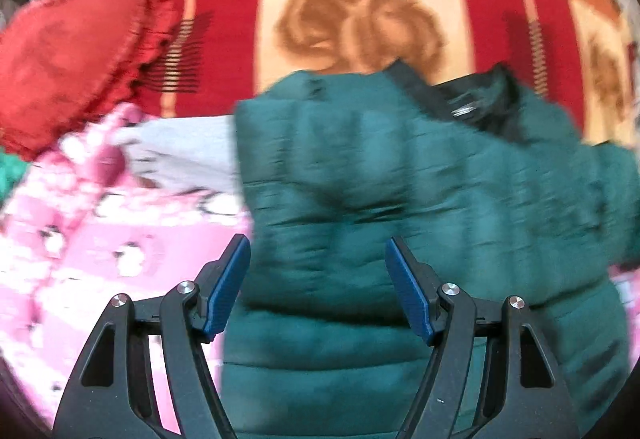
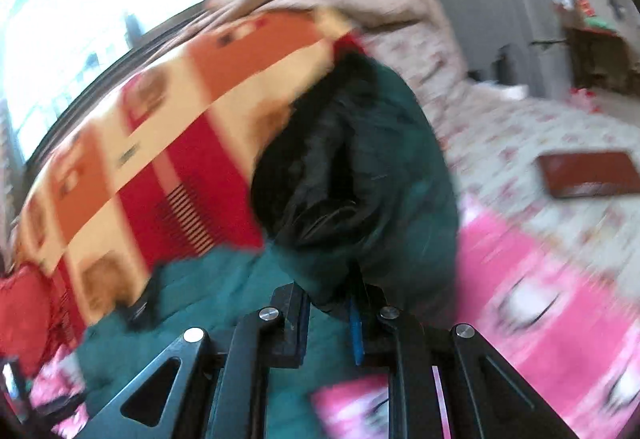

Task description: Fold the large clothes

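The green puffer jacket (image 1: pixel 400 199) lay on the bed (image 2: pixel 540 251), its long axis running from six to one o'clock ahead of the left gripper (image 1: pixel 318 279). That gripper's jaws stood fairly wide and empty just over it. The right gripper (image 2: pixel 330 313), nearer the work, had its jaws clamped on a lifted jacket fold. No container showed.

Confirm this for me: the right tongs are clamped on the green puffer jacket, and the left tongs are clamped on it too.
Half right. The right tongs are shut on the green puffer jacket, as the right wrist view shows. The left tongs are not clamped: the left wrist view shows their jaws standing open over the jacket, gripping nothing.
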